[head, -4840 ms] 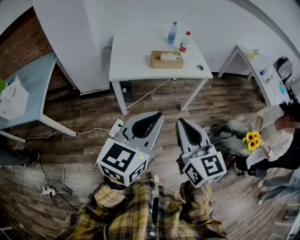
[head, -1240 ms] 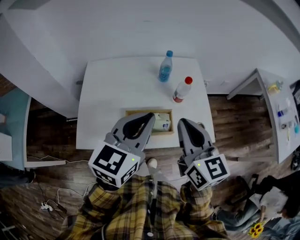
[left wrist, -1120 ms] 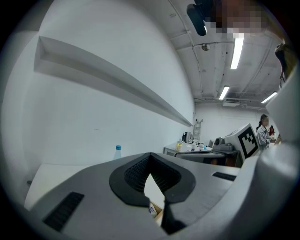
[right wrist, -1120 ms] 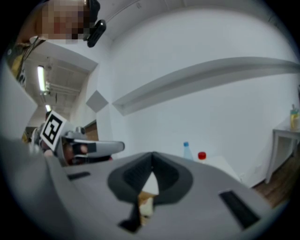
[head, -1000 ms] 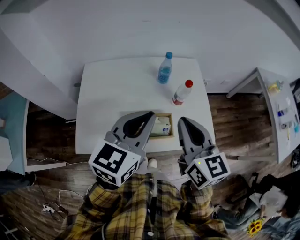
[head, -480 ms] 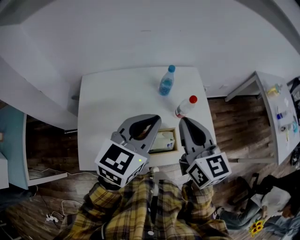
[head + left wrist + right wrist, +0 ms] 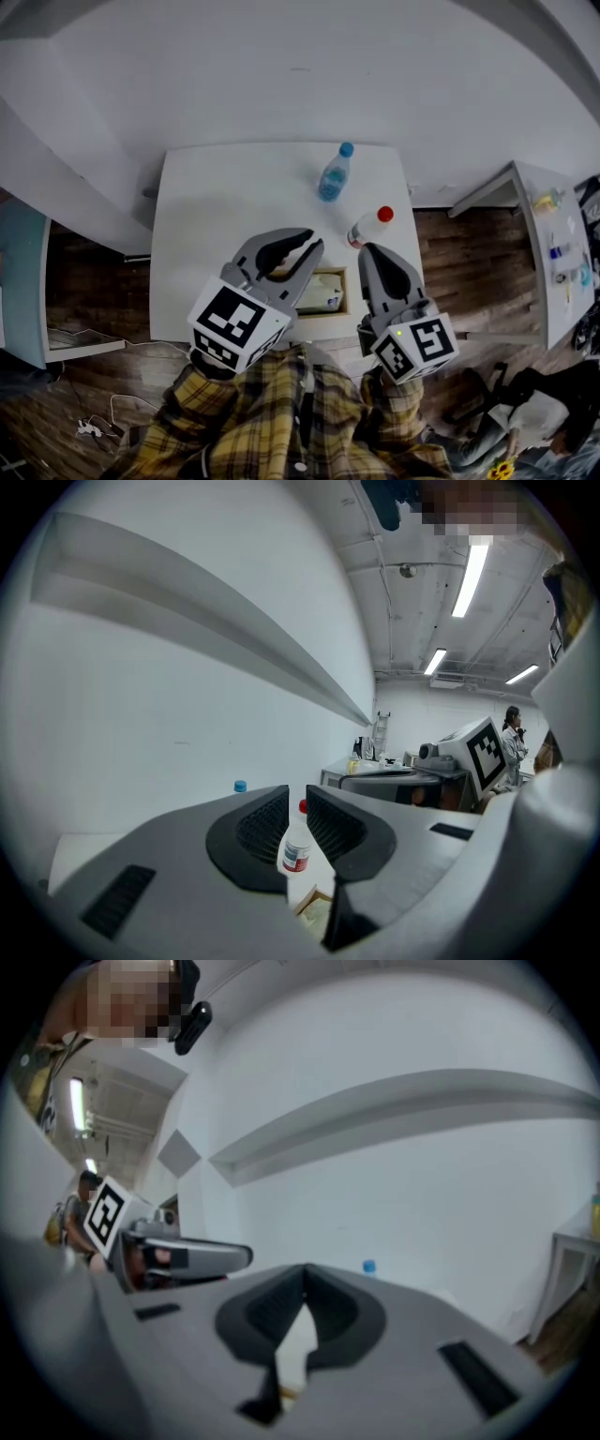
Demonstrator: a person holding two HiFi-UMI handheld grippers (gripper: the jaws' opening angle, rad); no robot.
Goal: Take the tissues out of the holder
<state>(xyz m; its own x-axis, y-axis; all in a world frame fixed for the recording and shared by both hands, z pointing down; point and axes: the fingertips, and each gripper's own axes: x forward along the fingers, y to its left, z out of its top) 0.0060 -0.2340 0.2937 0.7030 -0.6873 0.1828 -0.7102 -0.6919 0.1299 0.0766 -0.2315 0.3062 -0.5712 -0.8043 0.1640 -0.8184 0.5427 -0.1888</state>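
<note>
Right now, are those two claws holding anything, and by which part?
Nothing is held. The left gripper, over the holder, is opening its jaws with nothing between them; the right gripper is shut and empty.

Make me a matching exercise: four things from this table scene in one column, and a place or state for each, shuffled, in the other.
1. blue-capped bottle
2. red-capped bottle
3. tissue holder
4. right claw

A. at the near edge of the table
B. shut, nothing in it
C. farthest back on the table
D. by the table's right edge, between the other bottle and the holder

Pairs: 1-C, 2-D, 3-A, 4-B
</note>
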